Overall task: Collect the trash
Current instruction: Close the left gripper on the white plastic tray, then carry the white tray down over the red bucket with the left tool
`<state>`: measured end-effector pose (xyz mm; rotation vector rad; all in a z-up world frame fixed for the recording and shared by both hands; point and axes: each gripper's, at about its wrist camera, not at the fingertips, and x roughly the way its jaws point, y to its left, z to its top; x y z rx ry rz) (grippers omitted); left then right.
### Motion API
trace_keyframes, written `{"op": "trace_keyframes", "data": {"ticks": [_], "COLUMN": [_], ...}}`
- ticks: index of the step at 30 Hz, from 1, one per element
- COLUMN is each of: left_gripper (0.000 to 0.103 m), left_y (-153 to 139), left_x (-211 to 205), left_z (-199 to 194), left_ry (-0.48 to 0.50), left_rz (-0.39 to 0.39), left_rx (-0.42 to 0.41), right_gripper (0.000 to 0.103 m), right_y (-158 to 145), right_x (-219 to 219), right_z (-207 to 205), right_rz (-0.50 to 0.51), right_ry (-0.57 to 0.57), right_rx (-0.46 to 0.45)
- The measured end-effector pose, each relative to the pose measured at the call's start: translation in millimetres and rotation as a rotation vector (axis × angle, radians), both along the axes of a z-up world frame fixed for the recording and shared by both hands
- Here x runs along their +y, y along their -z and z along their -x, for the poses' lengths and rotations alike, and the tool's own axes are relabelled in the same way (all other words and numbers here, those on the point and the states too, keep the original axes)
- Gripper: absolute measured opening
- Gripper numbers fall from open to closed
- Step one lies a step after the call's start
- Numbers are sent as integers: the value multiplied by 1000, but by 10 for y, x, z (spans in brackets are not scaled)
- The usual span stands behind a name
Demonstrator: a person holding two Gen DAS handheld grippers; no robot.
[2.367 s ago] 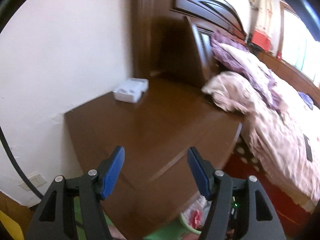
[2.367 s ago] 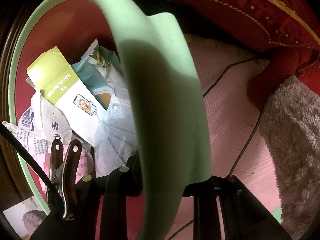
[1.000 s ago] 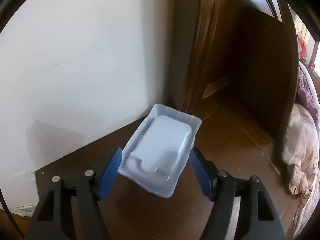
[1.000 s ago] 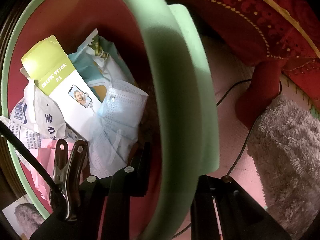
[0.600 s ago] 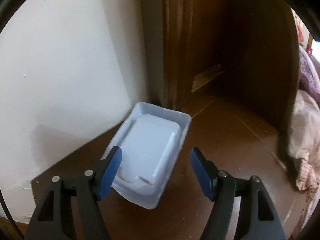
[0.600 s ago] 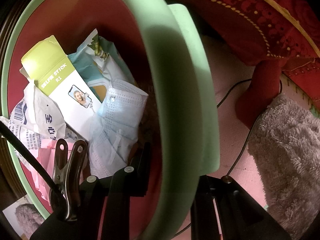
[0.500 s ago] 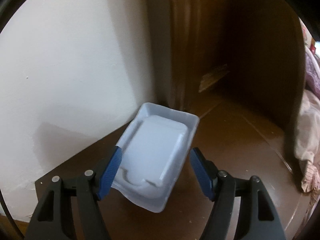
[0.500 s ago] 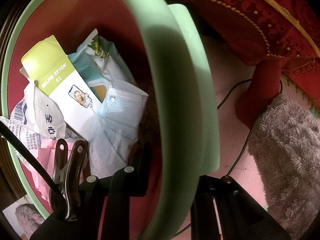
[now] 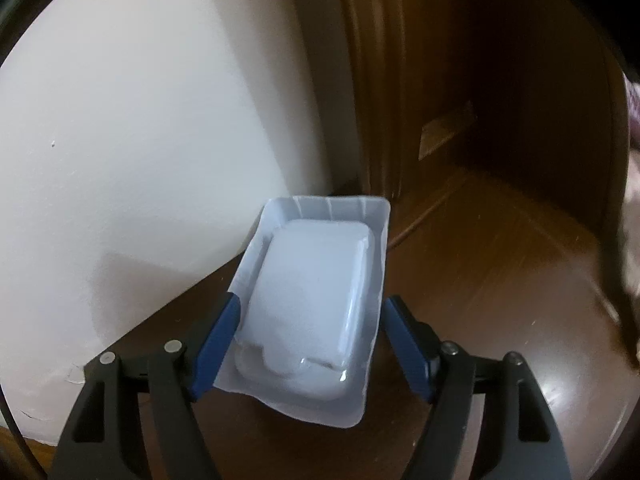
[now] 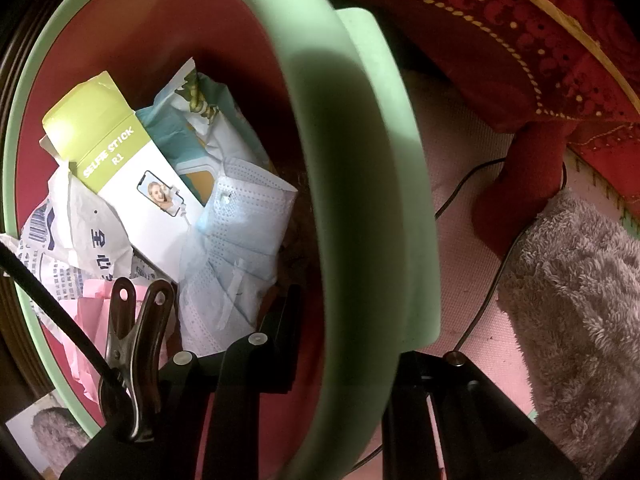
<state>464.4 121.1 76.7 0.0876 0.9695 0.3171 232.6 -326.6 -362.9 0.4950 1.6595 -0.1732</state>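
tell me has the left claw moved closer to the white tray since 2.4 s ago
Yes. The left claw has closed in on the white tray by the wall; the tray now lies between its open jaws.

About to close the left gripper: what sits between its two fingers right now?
The white plastic tray lies between the left gripper fingers, on the wooden tabletop; the pads are not yet pressing it. Left wrist view shows it.

Plastic tray (image 9: 320, 300) lies on the nightstand (image 9: 500, 300), seemingly against the wall (image 9: 140, 140).
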Motion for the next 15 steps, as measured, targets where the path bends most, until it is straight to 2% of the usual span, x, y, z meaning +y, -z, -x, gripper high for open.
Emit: {"op": "trace_keyframes", "data": {"ticks": [4,7,15], "left_gripper": [77,72,72], "left_y": [5,3,19], "left_x": [35,15,-88], "left_z": [60,115,403], "left_ry": [-22,-15,4], "left_rz": [56,51,38], "left_rx": [-24,-31,-60], "right_gripper": [19,19,19], "right_y": [0,0,-7], "right_x": [-2,-4,-19], "right_z": [-5,-3,-2], "right_rz": [0,0,0], "right_ry": [-1,0,1], "right_rx": [0,1,-2]}}
